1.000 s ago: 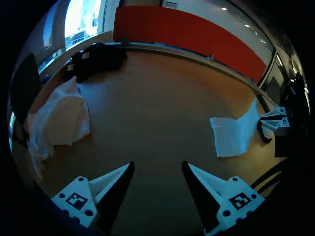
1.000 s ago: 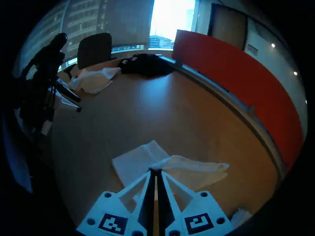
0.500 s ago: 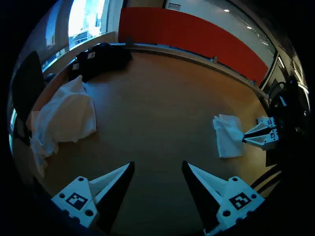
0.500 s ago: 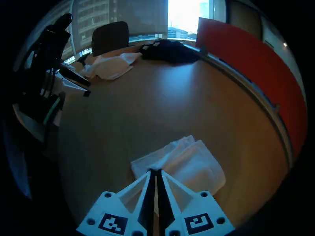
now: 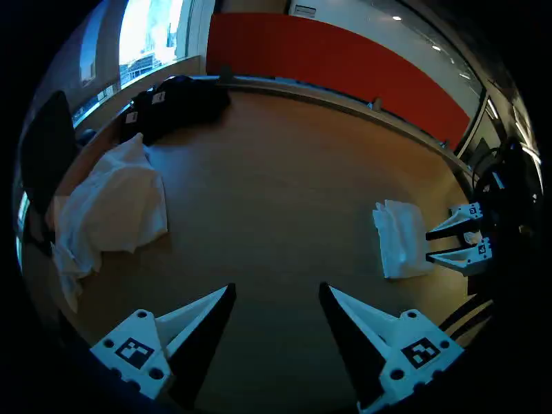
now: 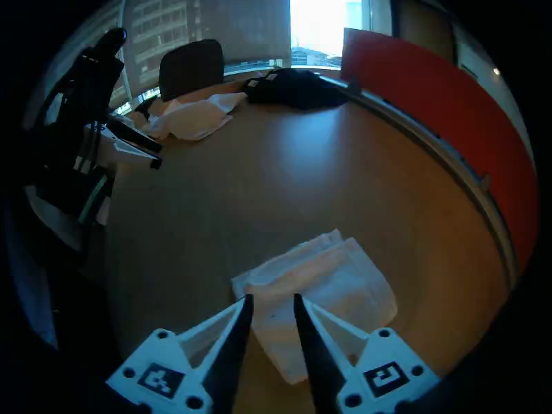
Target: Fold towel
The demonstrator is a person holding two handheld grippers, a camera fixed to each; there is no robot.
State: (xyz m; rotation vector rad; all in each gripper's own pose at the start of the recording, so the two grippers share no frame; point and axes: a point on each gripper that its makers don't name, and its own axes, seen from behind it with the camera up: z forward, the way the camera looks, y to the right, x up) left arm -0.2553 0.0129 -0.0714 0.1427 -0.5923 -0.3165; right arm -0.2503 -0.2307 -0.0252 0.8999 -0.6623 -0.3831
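- The right gripper (image 6: 272,300) has its fingers parted by a narrow gap with nothing pinched between them. The tips are poised over the near edge of the folded towel (image 6: 324,286); whether they touch the cloth cannot be told.
- The left gripper (image 5: 276,288) is spread wide and empty above the bare near part of the wooden table (image 5: 276,179).
- The towel lies flat on the table as a white, layered rectangle with soft, uneven edges. In the right gripper view it sits directly ahead of the fingers.
- In the left gripper view the towel sits at the right side of the table, with the right gripper's two fingers apart and just beside its right edge.
- In the right gripper view the left gripper appears far off to the left, over the table's left edge and well apart from the towel.
- A crumpled pile of white cloth (image 5: 110,207) rests on the left side of the table, well apart from the folded towel.
- A black bag (image 5: 176,103) lies at the table's far left corner, beyond the pile.
- A red panel (image 5: 331,55) runs along the far edge of the table.
- A dark office chair (image 6: 190,65) stands behind the pile.
- A bright window (image 5: 148,34) sits at the far left, above the bag.
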